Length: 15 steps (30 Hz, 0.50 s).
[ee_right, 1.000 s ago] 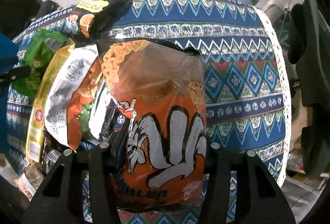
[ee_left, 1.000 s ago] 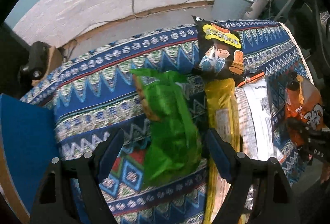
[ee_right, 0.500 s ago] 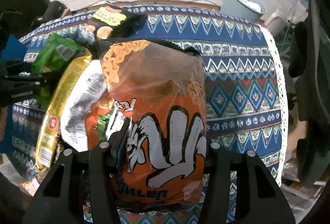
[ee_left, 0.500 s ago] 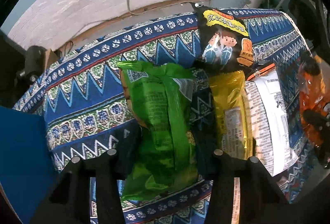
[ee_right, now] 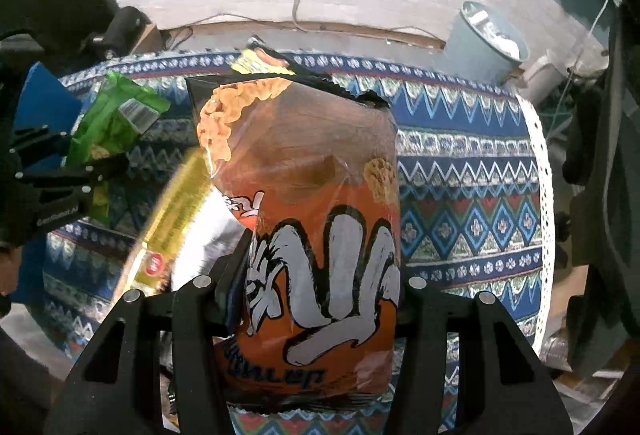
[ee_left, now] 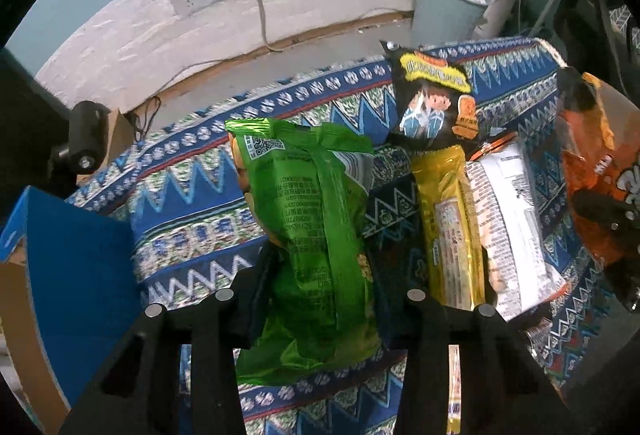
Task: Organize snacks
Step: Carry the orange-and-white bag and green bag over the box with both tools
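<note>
Matte black plastic left hand-held gripper: two broad angular fingers with triangular cut-outs, each studded with round silver screw heads near the top. Same build on the matte black right hand-held gripper, with matching silver screws and flat black pads. From the right wrist view, small white lettering on the left unit's side, too small to read, and bare skin below it at the frame edge.

My worktop is draped in a blue cloth patterned with zigzags and diamonds, a white lace trim along its 3 o'clock edge. On it, at 1 o'clock from my left tool, a long yellow packet lies just beside a white-backed packet; a black cartoon-printed bag sits at their 12 o'clock end.
</note>
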Tool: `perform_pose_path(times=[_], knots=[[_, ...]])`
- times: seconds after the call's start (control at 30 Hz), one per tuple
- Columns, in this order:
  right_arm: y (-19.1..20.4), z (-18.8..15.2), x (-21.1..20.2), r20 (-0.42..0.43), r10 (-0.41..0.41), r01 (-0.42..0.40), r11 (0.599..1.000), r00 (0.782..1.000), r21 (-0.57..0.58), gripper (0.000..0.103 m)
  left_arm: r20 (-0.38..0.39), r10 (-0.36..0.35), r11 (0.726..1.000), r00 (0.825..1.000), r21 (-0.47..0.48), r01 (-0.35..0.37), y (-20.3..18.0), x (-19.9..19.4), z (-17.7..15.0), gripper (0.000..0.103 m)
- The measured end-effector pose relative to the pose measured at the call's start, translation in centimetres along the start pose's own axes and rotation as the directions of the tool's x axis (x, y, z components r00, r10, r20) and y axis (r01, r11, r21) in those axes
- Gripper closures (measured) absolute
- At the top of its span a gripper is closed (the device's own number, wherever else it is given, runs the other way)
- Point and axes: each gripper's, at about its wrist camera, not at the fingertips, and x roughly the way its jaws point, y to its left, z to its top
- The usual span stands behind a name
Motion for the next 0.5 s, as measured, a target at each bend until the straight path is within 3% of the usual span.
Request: perform_pose_path(times=[0.5], knots=[[5.1, 1.9, -2.9, 0.070, 0.044, -0.039, 0.996, 0.997, -0.078, 0.052, 0.111, 0.021, 0.998, 0.994, -0.056, -0.014, 3.1, -7.8, -2.7, 0.060]])
